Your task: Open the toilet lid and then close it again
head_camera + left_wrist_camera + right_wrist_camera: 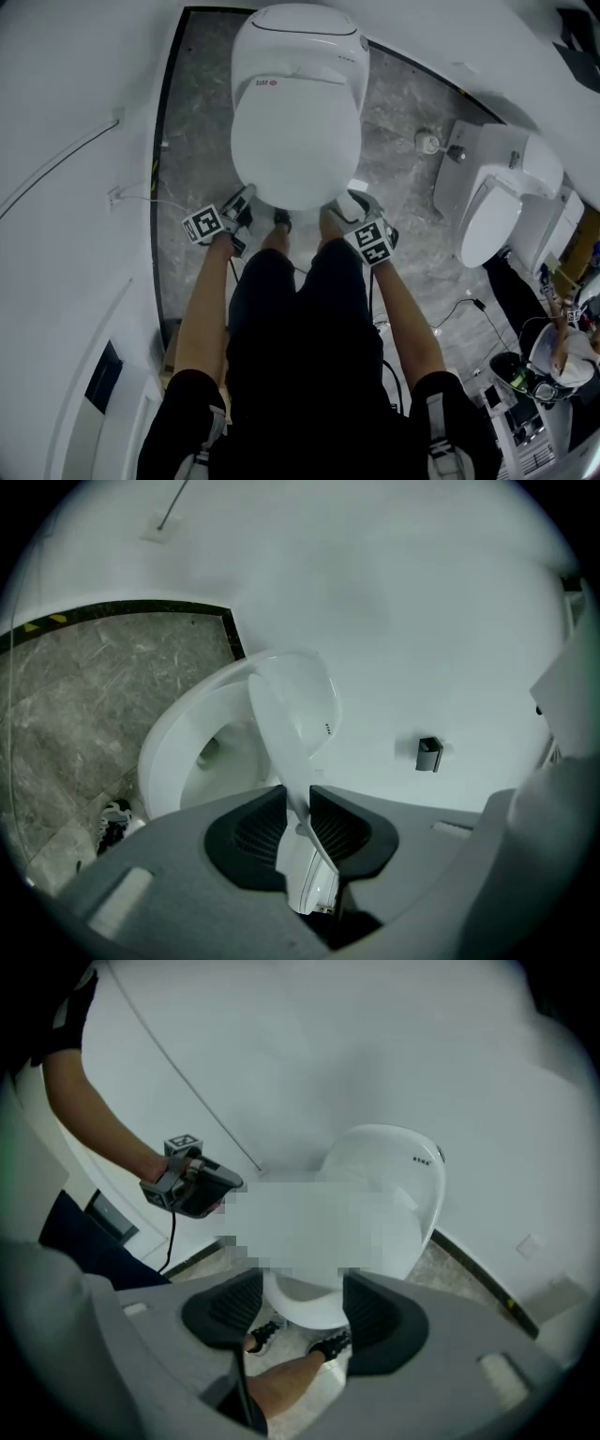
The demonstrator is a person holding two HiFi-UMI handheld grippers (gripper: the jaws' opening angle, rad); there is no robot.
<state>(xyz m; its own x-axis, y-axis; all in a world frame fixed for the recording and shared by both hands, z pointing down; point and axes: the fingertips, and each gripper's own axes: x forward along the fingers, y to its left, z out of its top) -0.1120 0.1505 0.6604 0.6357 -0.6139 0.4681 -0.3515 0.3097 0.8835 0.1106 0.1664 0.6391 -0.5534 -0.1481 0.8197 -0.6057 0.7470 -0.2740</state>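
The rim of the toilet lid [291, 705] is pinched between the jaws of the left gripper [300, 808]; it is held partly raised, with the seat [173, 752] bared beyond. The right gripper [302, 1309] is kept spread and empty, the toilet's front just ahead of it. Opening is judged half done, and closing remains. Both arms are stretched forward, with the grippers tilted down.

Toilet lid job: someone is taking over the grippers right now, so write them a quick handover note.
Left gripper: shut on the edge of the toilet lid.
Right gripper: open, nothing gripped, near the toilet's front.
Lid: tilted up off the toilet seat, with the bowl showing beneath; it looks only partly raised.
Done: lid gripped and lifted off the seat.
Left: raise it fully, then lower it shut onto the seat.
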